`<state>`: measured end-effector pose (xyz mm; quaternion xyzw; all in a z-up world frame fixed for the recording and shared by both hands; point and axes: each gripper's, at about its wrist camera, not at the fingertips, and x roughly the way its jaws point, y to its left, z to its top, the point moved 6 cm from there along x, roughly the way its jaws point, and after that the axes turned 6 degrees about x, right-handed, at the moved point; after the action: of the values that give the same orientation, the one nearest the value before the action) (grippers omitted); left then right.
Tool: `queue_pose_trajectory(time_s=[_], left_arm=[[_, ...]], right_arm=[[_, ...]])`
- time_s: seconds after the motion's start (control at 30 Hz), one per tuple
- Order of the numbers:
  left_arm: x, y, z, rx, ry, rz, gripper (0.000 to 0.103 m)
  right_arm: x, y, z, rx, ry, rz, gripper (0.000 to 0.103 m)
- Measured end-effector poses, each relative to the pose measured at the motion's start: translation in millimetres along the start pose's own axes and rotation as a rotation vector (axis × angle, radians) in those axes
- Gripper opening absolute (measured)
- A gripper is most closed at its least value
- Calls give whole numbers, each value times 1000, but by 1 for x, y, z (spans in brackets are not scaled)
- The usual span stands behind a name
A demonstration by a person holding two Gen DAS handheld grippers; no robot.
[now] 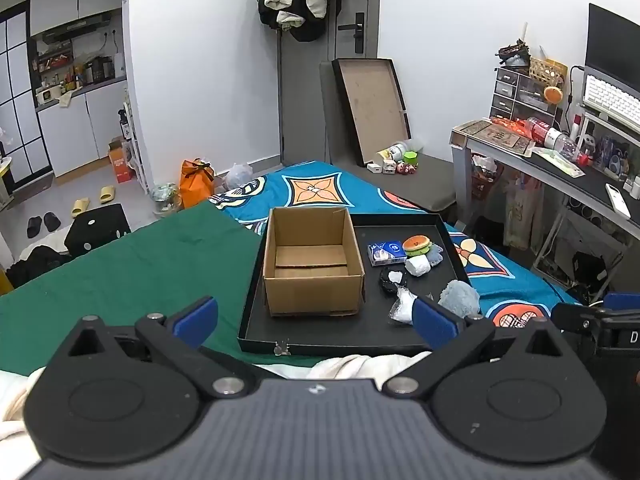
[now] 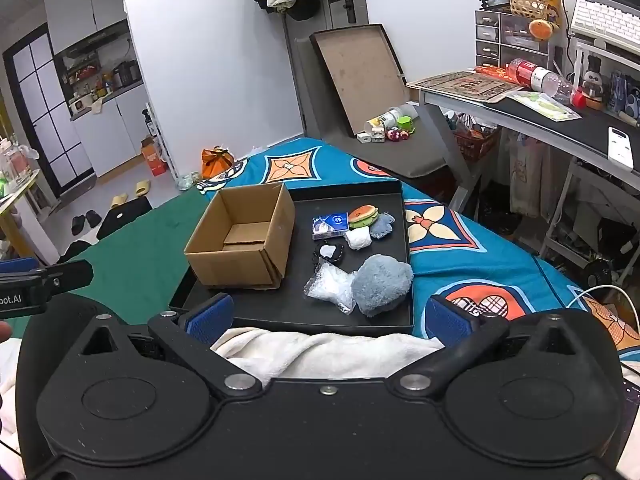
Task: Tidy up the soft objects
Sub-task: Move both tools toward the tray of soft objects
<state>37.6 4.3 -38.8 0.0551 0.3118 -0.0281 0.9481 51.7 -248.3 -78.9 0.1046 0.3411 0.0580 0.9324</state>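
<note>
Fluffy grey-blue plush (image 2: 382,290) sits at the near right corner of the black tray (image 2: 406,216), touching a crinkled clear plastic bag (image 2: 330,292) of white stuff just to its left. Beyond them, toward the tray's far right corner, lie a small black pouch with a white patch (image 2: 329,253), a white wrapped lump (image 2: 358,238), a burger-shaped plush (image 2: 363,216), a flat blue-grey plush (image 2: 383,225) and a blue tissue pack (image 2: 330,225); its printing is too small to read. The left half of the tray carries an open, empty cardboard box (image 2: 244,236) with its flaps folded in.

The tray rests on a bed, across the line where a green cloth (image 1: 132,268) meets a teal patterned blanket (image 2: 460,248). A cream fleece (image 2: 320,352) is bunched at the tray's near edge.

Both tools hang over that fleece, short of the tray. The left gripper (image 1: 316,320) has its blue pads spread wide with nothing between them, and the right gripper (image 2: 328,316) is likewise spread wide and empty. On the left gripper's body, seen at the edge of the right wrist view, the letters "oot.AI" are legible.
</note>
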Motion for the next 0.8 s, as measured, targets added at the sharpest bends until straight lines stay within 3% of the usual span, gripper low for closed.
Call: queue_pose_trajectory(time_s=[0.37, 0.8], left_arm=[[3, -7, -1, 24, 7, -16, 103], [7, -7, 4, 32, 15, -16, 103]], right_arm=[[0, 0, 3, -7, 1, -12, 103], [7, -1, 10, 55, -11, 40, 103]])
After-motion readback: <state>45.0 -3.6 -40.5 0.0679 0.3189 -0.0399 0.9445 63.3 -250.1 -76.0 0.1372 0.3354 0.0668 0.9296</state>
